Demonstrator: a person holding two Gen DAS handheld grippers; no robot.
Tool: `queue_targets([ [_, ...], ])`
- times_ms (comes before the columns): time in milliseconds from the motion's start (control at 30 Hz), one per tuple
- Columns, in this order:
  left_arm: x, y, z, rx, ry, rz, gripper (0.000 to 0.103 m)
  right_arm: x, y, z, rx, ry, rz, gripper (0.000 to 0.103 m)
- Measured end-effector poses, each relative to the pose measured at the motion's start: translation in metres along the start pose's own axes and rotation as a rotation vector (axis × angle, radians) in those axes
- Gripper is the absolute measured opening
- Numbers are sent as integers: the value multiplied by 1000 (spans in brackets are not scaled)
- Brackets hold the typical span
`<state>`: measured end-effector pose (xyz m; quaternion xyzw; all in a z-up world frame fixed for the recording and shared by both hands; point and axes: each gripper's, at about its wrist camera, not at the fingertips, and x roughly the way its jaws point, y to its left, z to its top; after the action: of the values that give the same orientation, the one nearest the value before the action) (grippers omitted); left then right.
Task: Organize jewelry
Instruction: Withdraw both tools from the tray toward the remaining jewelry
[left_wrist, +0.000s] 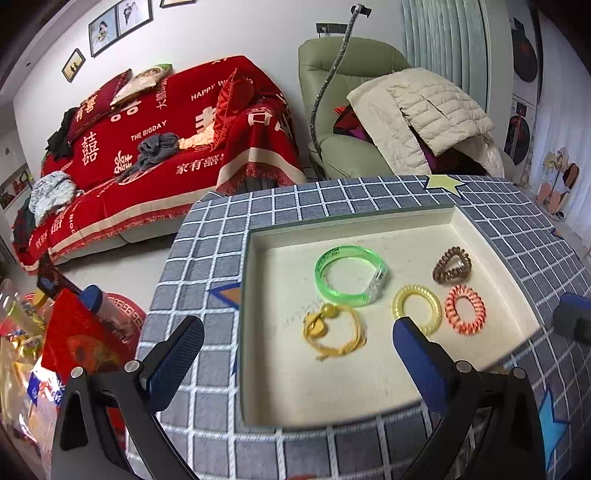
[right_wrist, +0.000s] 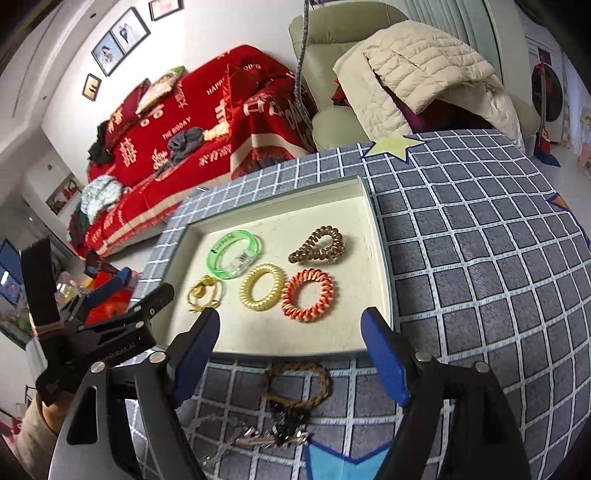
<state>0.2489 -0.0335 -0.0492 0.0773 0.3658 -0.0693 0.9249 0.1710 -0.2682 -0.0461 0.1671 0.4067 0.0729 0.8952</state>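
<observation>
Cream tray (left_wrist: 258, 332) holds five pieces; left hand-held gripper (left_wrist: 295, 354) and right hand-held gripper (right_wrist: 290, 354) gape empty

Red sofa throw (left_wrist: 155, 147): "THE BIGDAY", "HAPPY".

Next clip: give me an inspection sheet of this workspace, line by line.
Surface: grey checked cloth.
Job's things: cream tray holds green bangle, brown coil tie, yellow coil tie, orange coil tie, yellow cord bracelet; braided bracelet and metal pieces lie outside.
Clutter: nothing seen.
Grippers: left gripper and right gripper open, empty.
Cables: nothing seen.
Surroundings: red sofa, armchair.
</observation>
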Motion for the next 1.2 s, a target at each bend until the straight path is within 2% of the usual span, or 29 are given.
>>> queue_targets([
  [67, -9, 2, -5, 2, -6, -5, 103, -9, 1, -5, 7, -28, 12, 103],
  [300, -35, 8, -27, 6, 7, -50, 103, -33, 7, -21, 7, -88, 36, 103],
  [533, -52, 4, -56, 23, 34, -77, 103, -34, 7, -30, -13, 2, 7, 103],
  [800, -49, -3, -85, 41, 98, -92, 103, -27, -6, -51, 11, 81, -12, 103],
  [1200, -36, -23, -104, 88, 168, -96, 103, -9, -12, -74, -1, 171, -58, 103],
])
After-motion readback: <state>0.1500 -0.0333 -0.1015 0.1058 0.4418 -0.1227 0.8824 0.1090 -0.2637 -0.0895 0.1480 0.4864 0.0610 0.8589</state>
